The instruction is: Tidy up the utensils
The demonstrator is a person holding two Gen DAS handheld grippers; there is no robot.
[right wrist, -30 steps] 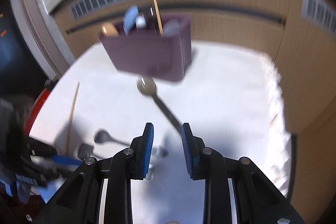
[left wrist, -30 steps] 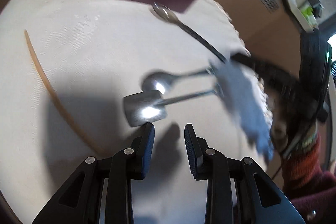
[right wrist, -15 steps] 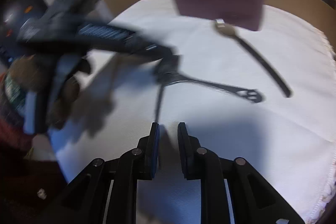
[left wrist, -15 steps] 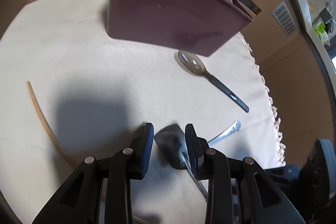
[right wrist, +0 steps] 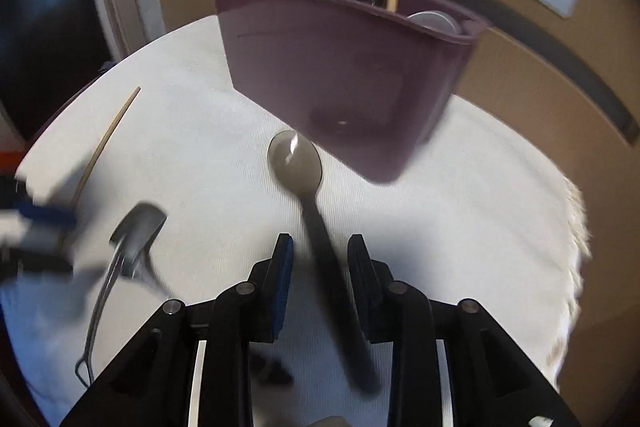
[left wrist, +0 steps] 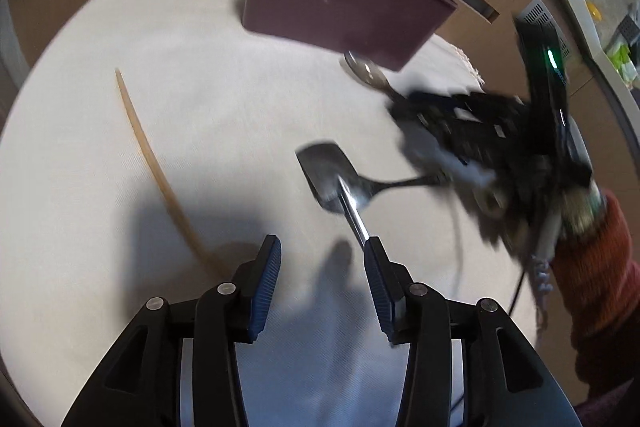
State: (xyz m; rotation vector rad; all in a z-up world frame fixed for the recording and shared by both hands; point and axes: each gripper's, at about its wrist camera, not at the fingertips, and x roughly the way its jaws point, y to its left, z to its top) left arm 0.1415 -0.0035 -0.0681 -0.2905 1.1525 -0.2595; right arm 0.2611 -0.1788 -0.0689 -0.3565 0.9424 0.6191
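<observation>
the left gripper (left wrist: 320, 251) has its jaws apart over the cream cloth (left wrist: 200, 99); they have just been opening and nothing is clamped, though the bright handle of the square-headed metal spatula (left wrist: 326, 173) runs down to touch the tip of its right finger. the spatula's head lies just ahead of that finger, crossed over a metal spoon (left wrist: 374, 185) whose handle leads right toward the blurred right gripper (left wrist: 460, 131), held by a hand in a rust-red knitted sleeve (left wrist: 592, 291). a thin wooden stick (left wrist: 154, 163) lies on the cloth ahead and left of the left gripper, its near end just beside the left finger. well ahead stands the maroon utensil holder (left wrist: 340, 11) with several spoon ends and a stick rising from it. in the right wrist view the right gripper (right wrist: 320, 247) also stands with jaws apart, having just been opening; the dark handle of the grey plastic spoon (right wrist: 296, 163) runs between the fingers without either pad visibly pressing it, and its bowl lies ahead, close to the foot of the holder. no brand, label or writing can be read on anything; a small green light (left wrist: 552, 59) glows on the right tool's body.
</observation>
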